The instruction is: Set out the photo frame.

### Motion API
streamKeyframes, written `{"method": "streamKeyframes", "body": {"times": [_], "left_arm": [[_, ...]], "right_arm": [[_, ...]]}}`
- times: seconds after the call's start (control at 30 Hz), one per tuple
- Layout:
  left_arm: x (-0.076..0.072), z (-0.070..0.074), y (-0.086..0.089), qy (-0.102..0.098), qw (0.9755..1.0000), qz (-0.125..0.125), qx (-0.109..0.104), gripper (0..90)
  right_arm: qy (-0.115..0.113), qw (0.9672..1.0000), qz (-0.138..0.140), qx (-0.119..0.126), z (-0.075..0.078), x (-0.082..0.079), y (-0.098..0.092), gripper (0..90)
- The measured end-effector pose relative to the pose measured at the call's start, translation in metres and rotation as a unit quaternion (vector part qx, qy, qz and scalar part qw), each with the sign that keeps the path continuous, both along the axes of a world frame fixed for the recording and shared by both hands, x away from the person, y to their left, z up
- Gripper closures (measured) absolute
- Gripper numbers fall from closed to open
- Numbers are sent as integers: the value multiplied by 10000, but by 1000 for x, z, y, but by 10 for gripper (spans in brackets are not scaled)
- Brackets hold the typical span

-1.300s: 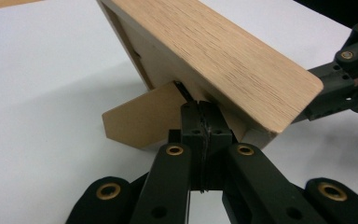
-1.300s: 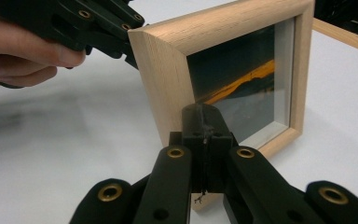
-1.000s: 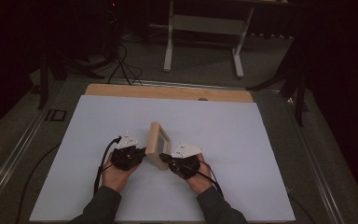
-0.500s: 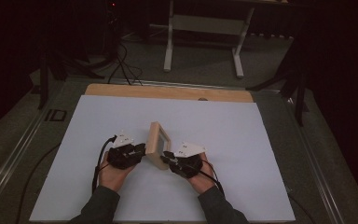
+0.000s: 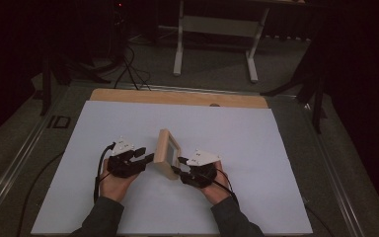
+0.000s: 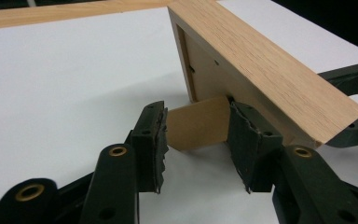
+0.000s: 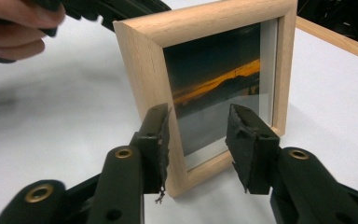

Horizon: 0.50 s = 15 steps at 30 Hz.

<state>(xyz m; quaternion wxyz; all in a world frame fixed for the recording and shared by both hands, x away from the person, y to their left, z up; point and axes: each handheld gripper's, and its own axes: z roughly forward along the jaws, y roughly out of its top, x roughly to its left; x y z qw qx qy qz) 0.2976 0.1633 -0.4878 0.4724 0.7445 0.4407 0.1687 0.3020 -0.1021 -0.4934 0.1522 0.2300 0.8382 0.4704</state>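
**Frame standing up, both claws letting go**

High view: small wooden photo frame (image 5: 168,153) stands upright near the middle of the white worktop (image 5: 256,148), edge-on to the person, long axis running away from them. Left claw (image 5: 147,159) sits just to its left, right claw (image 5: 176,166) just to its right, so the frame's btwn the two, both about equally close.

Left gripper view: jaws are apart w/ the frame's back stand (image 6: 198,122) between the pads; they've just been opening. Pads look right at the stand's sides, but imo not pressing anymore.

Right gripper view: jaws apart too, also just been opening, straddling the lower front corner of the frame (image 7: 214,88). Left pad (image 7: 161,140) overlaps the near wooden edge, can't tell if it touches. Glass side faces this claw, sunset pic inside.

Next move prob = back both claws straight out sideways, away from the frame's faces. Risk: bumping the stand and tipping it.

No containers around.
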Motion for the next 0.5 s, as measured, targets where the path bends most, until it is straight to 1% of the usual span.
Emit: {"method": "streamKeyframes", "body": {"times": [0.27, 0.37, 0.5], "left_arm": [[-4, 8, 6, -116, 9998, 162, -66, 493], [-5, 11, 9, -146, 9997, 198, -90, 476], [-7, 16, 12, -185, 9993, 252, -182, 465]], "right_arm": [[16, 10000, -40, -61, 0, 1, -2, 540], [17, 9999, -94, -41, 1, 2, -4, 531], [16, 9999, -148, -2, 3, 3, -8, 521]]}}
